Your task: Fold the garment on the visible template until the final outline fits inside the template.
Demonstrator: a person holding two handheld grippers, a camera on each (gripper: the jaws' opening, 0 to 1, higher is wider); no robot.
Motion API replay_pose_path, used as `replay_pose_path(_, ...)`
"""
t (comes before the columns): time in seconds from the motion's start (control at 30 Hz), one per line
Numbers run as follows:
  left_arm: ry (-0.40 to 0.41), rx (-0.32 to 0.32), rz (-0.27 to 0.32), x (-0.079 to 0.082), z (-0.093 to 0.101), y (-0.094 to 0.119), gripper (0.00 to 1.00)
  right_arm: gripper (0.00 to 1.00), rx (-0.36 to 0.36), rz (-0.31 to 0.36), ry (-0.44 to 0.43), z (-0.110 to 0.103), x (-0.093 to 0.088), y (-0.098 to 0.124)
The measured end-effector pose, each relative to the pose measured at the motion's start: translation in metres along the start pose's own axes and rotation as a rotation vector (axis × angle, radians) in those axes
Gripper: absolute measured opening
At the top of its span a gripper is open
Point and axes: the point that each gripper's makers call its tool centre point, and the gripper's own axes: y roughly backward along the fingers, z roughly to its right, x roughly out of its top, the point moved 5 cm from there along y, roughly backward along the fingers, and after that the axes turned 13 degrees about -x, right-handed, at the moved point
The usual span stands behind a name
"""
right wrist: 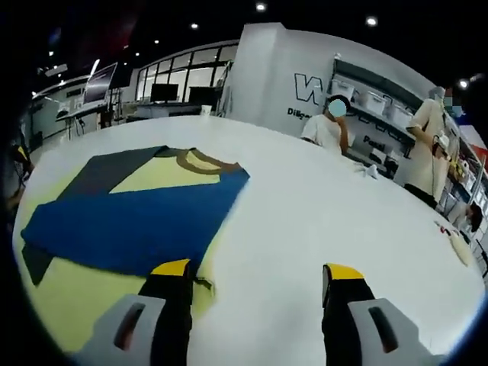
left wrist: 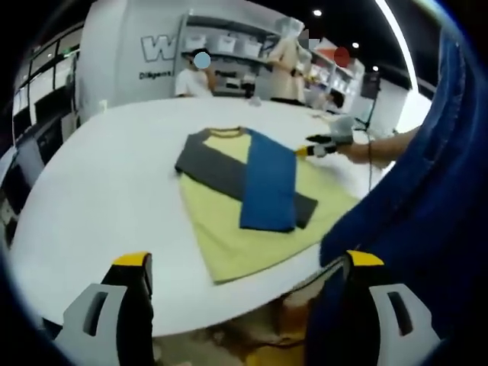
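Both sleeves of the shirt [left wrist: 244, 191] lie folded across it on the bench [left wrist: 114, 198], its body still unfolded, while the left hand-held gripper [left wrist: 248, 301] and right hand-held gripper [right wrist: 255, 293] gape empty.

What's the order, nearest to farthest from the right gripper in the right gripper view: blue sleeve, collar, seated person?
1. Blue sleeve, folded across the shirt, beside the right gripper, at its left jaw.
2. Collar, farther up the table, left of centre.
3. Seated person, beyond the table's far edge.
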Motion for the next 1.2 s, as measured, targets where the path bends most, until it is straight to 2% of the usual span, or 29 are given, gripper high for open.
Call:
replay_pose_path(0.13,0.026,-0.008,0.015,-0.001,-0.002,-0.001,0.98,0.67,-0.012,-0.001,-0.004,0.006,-0.002,0.01)
replay_pose_path(0.2,0.04,-0.019,0.029,0.002,-0.002,-0.004,0.98,0.67,-0.005,0.017,-0.052,0.006,0.001,0.028)
replay_pose_path(0.27,0.053,-0.025,0.036,0.001,-0.004,-0.006,0.98,0.68,0.002,0.025,-0.079,0.006,0.0,0.035)
replay_pose_path(0.4,0.094,-0.043,0.025,0.001,-0.009,-0.016,0.97,0.66,0.099,0.029,-0.199,-0.006,-0.004,0.06)
replay_pose_path(0.43,0.142,-0.042,0.009,-0.002,-0.011,-0.019,0.97,0.66,0.155,0.019,-0.255,-0.015,-0.001,0.074)
replay_pose_path(0.47,0.139,-0.053,0.024,0.001,-0.014,-0.024,0.96,0.65,0.207,-0.001,-0.314,-0.021,-0.004,0.084)
replay_pose_path(0.5,0.144,-0.062,0.027,0.001,-0.014,-0.026,0.96,0.64,0.217,-0.003,-0.324,-0.023,-0.004,0.087)
replay_pose_path(0.57,0.154,-0.087,0.032,0.004,-0.014,-0.031,0.95,0.61,0.283,-0.016,-0.378,-0.026,-0.012,0.104)
replay_pose_path(0.63,0.166,-0.106,0.04,0.006,-0.015,-0.034,0.95,0.63,0.317,-0.036,-0.415,-0.034,-0.018,0.118)
replay_pose_path(0.77,0.167,-0.135,0.031,0.01,-0.018,-0.041,0.93,0.66,0.328,-0.065,-0.46,-0.04,-0.03,0.135)
replay_pose_path(0.87,0.164,-0.162,0.01,0.013,-0.019,-0.044,0.92,0.66,0.357,-0.113,-0.582,-0.05,-0.036,0.156)
replay_pose_path(0.93,0.167,-0.173,0.004,0.013,-0.019,-0.045,0.9,0.64,0.364,-0.127,-0.609,-0.05,-0.039,0.159)
replay_pose_path(0.97,0.179,-0.2,-0.009,0.013,-0.018,-0.046,0.89,0.63,0.371,-0.157,-0.655,-0.051,-0.043,0.168)
replay_pose_path(1.07,0.201,-0.219,-0.02,0.011,-0.019,-0.048,0.85,0.57,0.402,-0.2,-0.675,-0.051,-0.05,0.18)
replay_pose_path(1.13,0.237,-0.233,-0.025,0.009,-0.019,-0.047,0.83,0.5,0.45,-0.224,-0.656,-0.057,-0.052,0.192)
replay_pose_path(1.2,0.281,-0.253,0.002,0.008,-0.022,-0.048,0.81,0.46,0.447,-0.251,-0.632,-0.056,-0.058,0.199)
